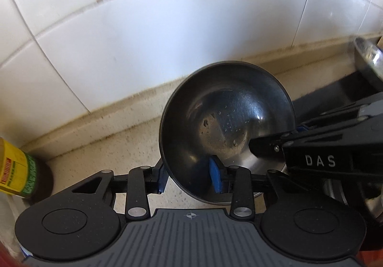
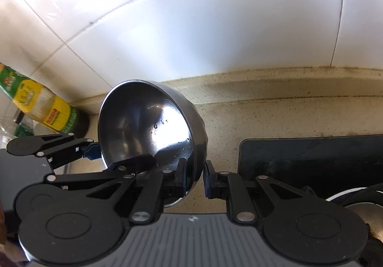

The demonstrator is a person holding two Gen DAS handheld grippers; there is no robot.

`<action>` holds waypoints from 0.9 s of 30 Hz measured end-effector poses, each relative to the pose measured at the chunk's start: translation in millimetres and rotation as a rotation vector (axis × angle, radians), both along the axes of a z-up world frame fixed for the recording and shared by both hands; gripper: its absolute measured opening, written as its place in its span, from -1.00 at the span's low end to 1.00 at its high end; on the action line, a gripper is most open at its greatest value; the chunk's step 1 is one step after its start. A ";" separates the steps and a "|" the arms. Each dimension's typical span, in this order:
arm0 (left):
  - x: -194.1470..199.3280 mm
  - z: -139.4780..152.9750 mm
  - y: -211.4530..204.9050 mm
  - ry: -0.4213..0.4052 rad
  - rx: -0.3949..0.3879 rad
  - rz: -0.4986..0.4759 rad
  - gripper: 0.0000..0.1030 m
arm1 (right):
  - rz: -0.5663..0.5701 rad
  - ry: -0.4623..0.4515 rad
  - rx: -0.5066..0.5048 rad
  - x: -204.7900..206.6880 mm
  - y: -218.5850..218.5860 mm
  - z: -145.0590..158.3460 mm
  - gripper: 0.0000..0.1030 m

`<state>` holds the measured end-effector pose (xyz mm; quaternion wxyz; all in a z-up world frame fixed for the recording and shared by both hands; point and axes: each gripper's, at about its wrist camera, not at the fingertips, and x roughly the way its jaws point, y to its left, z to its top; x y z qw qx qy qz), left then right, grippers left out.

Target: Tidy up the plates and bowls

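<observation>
Left wrist: left claw (image 1: 190,179) clamped on near rim of steel bowl (image 1: 225,128), bowl tilted just ahead of pads, off counter (image 1: 134,130); right claw (image 1: 257,147) reaches in from right

Right wrist: right claw (image 2: 194,179) pinching same bowl (image 2: 148,128) wall – two-handed carry step; next: steady move toward black tray (image 2: 311,159) at right, level bowl first

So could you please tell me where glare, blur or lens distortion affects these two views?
Left wrist view: the tile wall bows with fisheye curvature; the steel bowl shows only small glints; the object at the right edge is smeared. Right wrist view: the wall's top left is blown out white, and a strong highlight glares inside the bowl.
</observation>
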<state>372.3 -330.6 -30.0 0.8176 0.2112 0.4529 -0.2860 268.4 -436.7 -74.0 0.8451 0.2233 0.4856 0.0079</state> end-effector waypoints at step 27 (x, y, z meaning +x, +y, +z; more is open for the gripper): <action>-115.1 58.5 88.1 -0.094 0.008 0.098 -0.04 | 0.250 -0.037 -0.022 -78.9 90.4 64.0 -0.64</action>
